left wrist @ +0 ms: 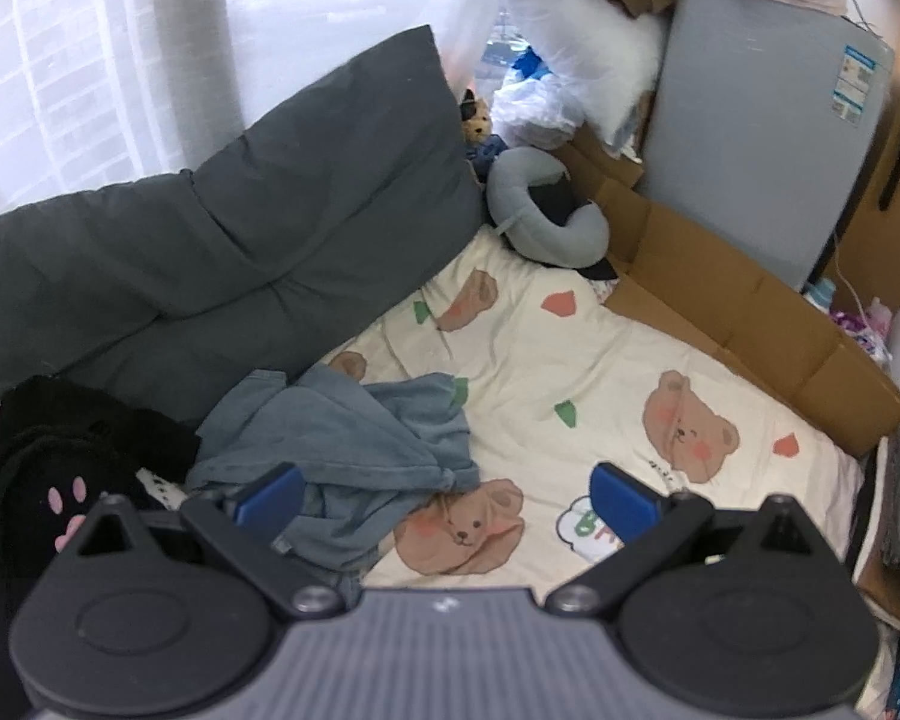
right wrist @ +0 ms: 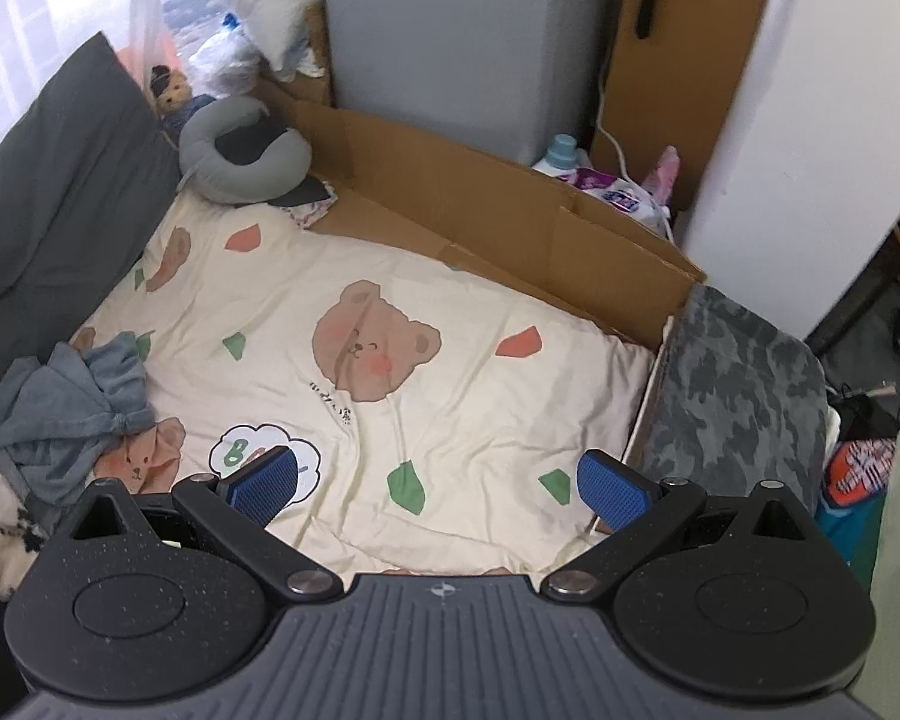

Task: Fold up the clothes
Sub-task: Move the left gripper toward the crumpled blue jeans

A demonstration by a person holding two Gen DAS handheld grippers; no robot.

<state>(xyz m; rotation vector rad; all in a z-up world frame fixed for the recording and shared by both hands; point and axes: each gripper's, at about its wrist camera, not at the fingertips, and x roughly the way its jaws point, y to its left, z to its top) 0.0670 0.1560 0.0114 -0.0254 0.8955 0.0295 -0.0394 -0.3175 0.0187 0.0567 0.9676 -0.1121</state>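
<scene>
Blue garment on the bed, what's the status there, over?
Left gripper and right gripper both open, holding nothing. Blue garment crumpled on bear-print sheet, unfolded. Black clothing piled beside it.

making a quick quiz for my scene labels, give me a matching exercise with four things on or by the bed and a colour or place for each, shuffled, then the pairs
Things:
1. crumpled garment
2. neck pillow
3. big cushion
4. cardboard

Descriptions:
A. dark grey, leaning below the window
B. brown, along the far edge of the bear sheet
C. blue-grey, bunched at the sheet's left side
D. light grey ring, at the sheet's far corner

Pairs: 1-C, 2-D, 3-A, 4-B
</scene>
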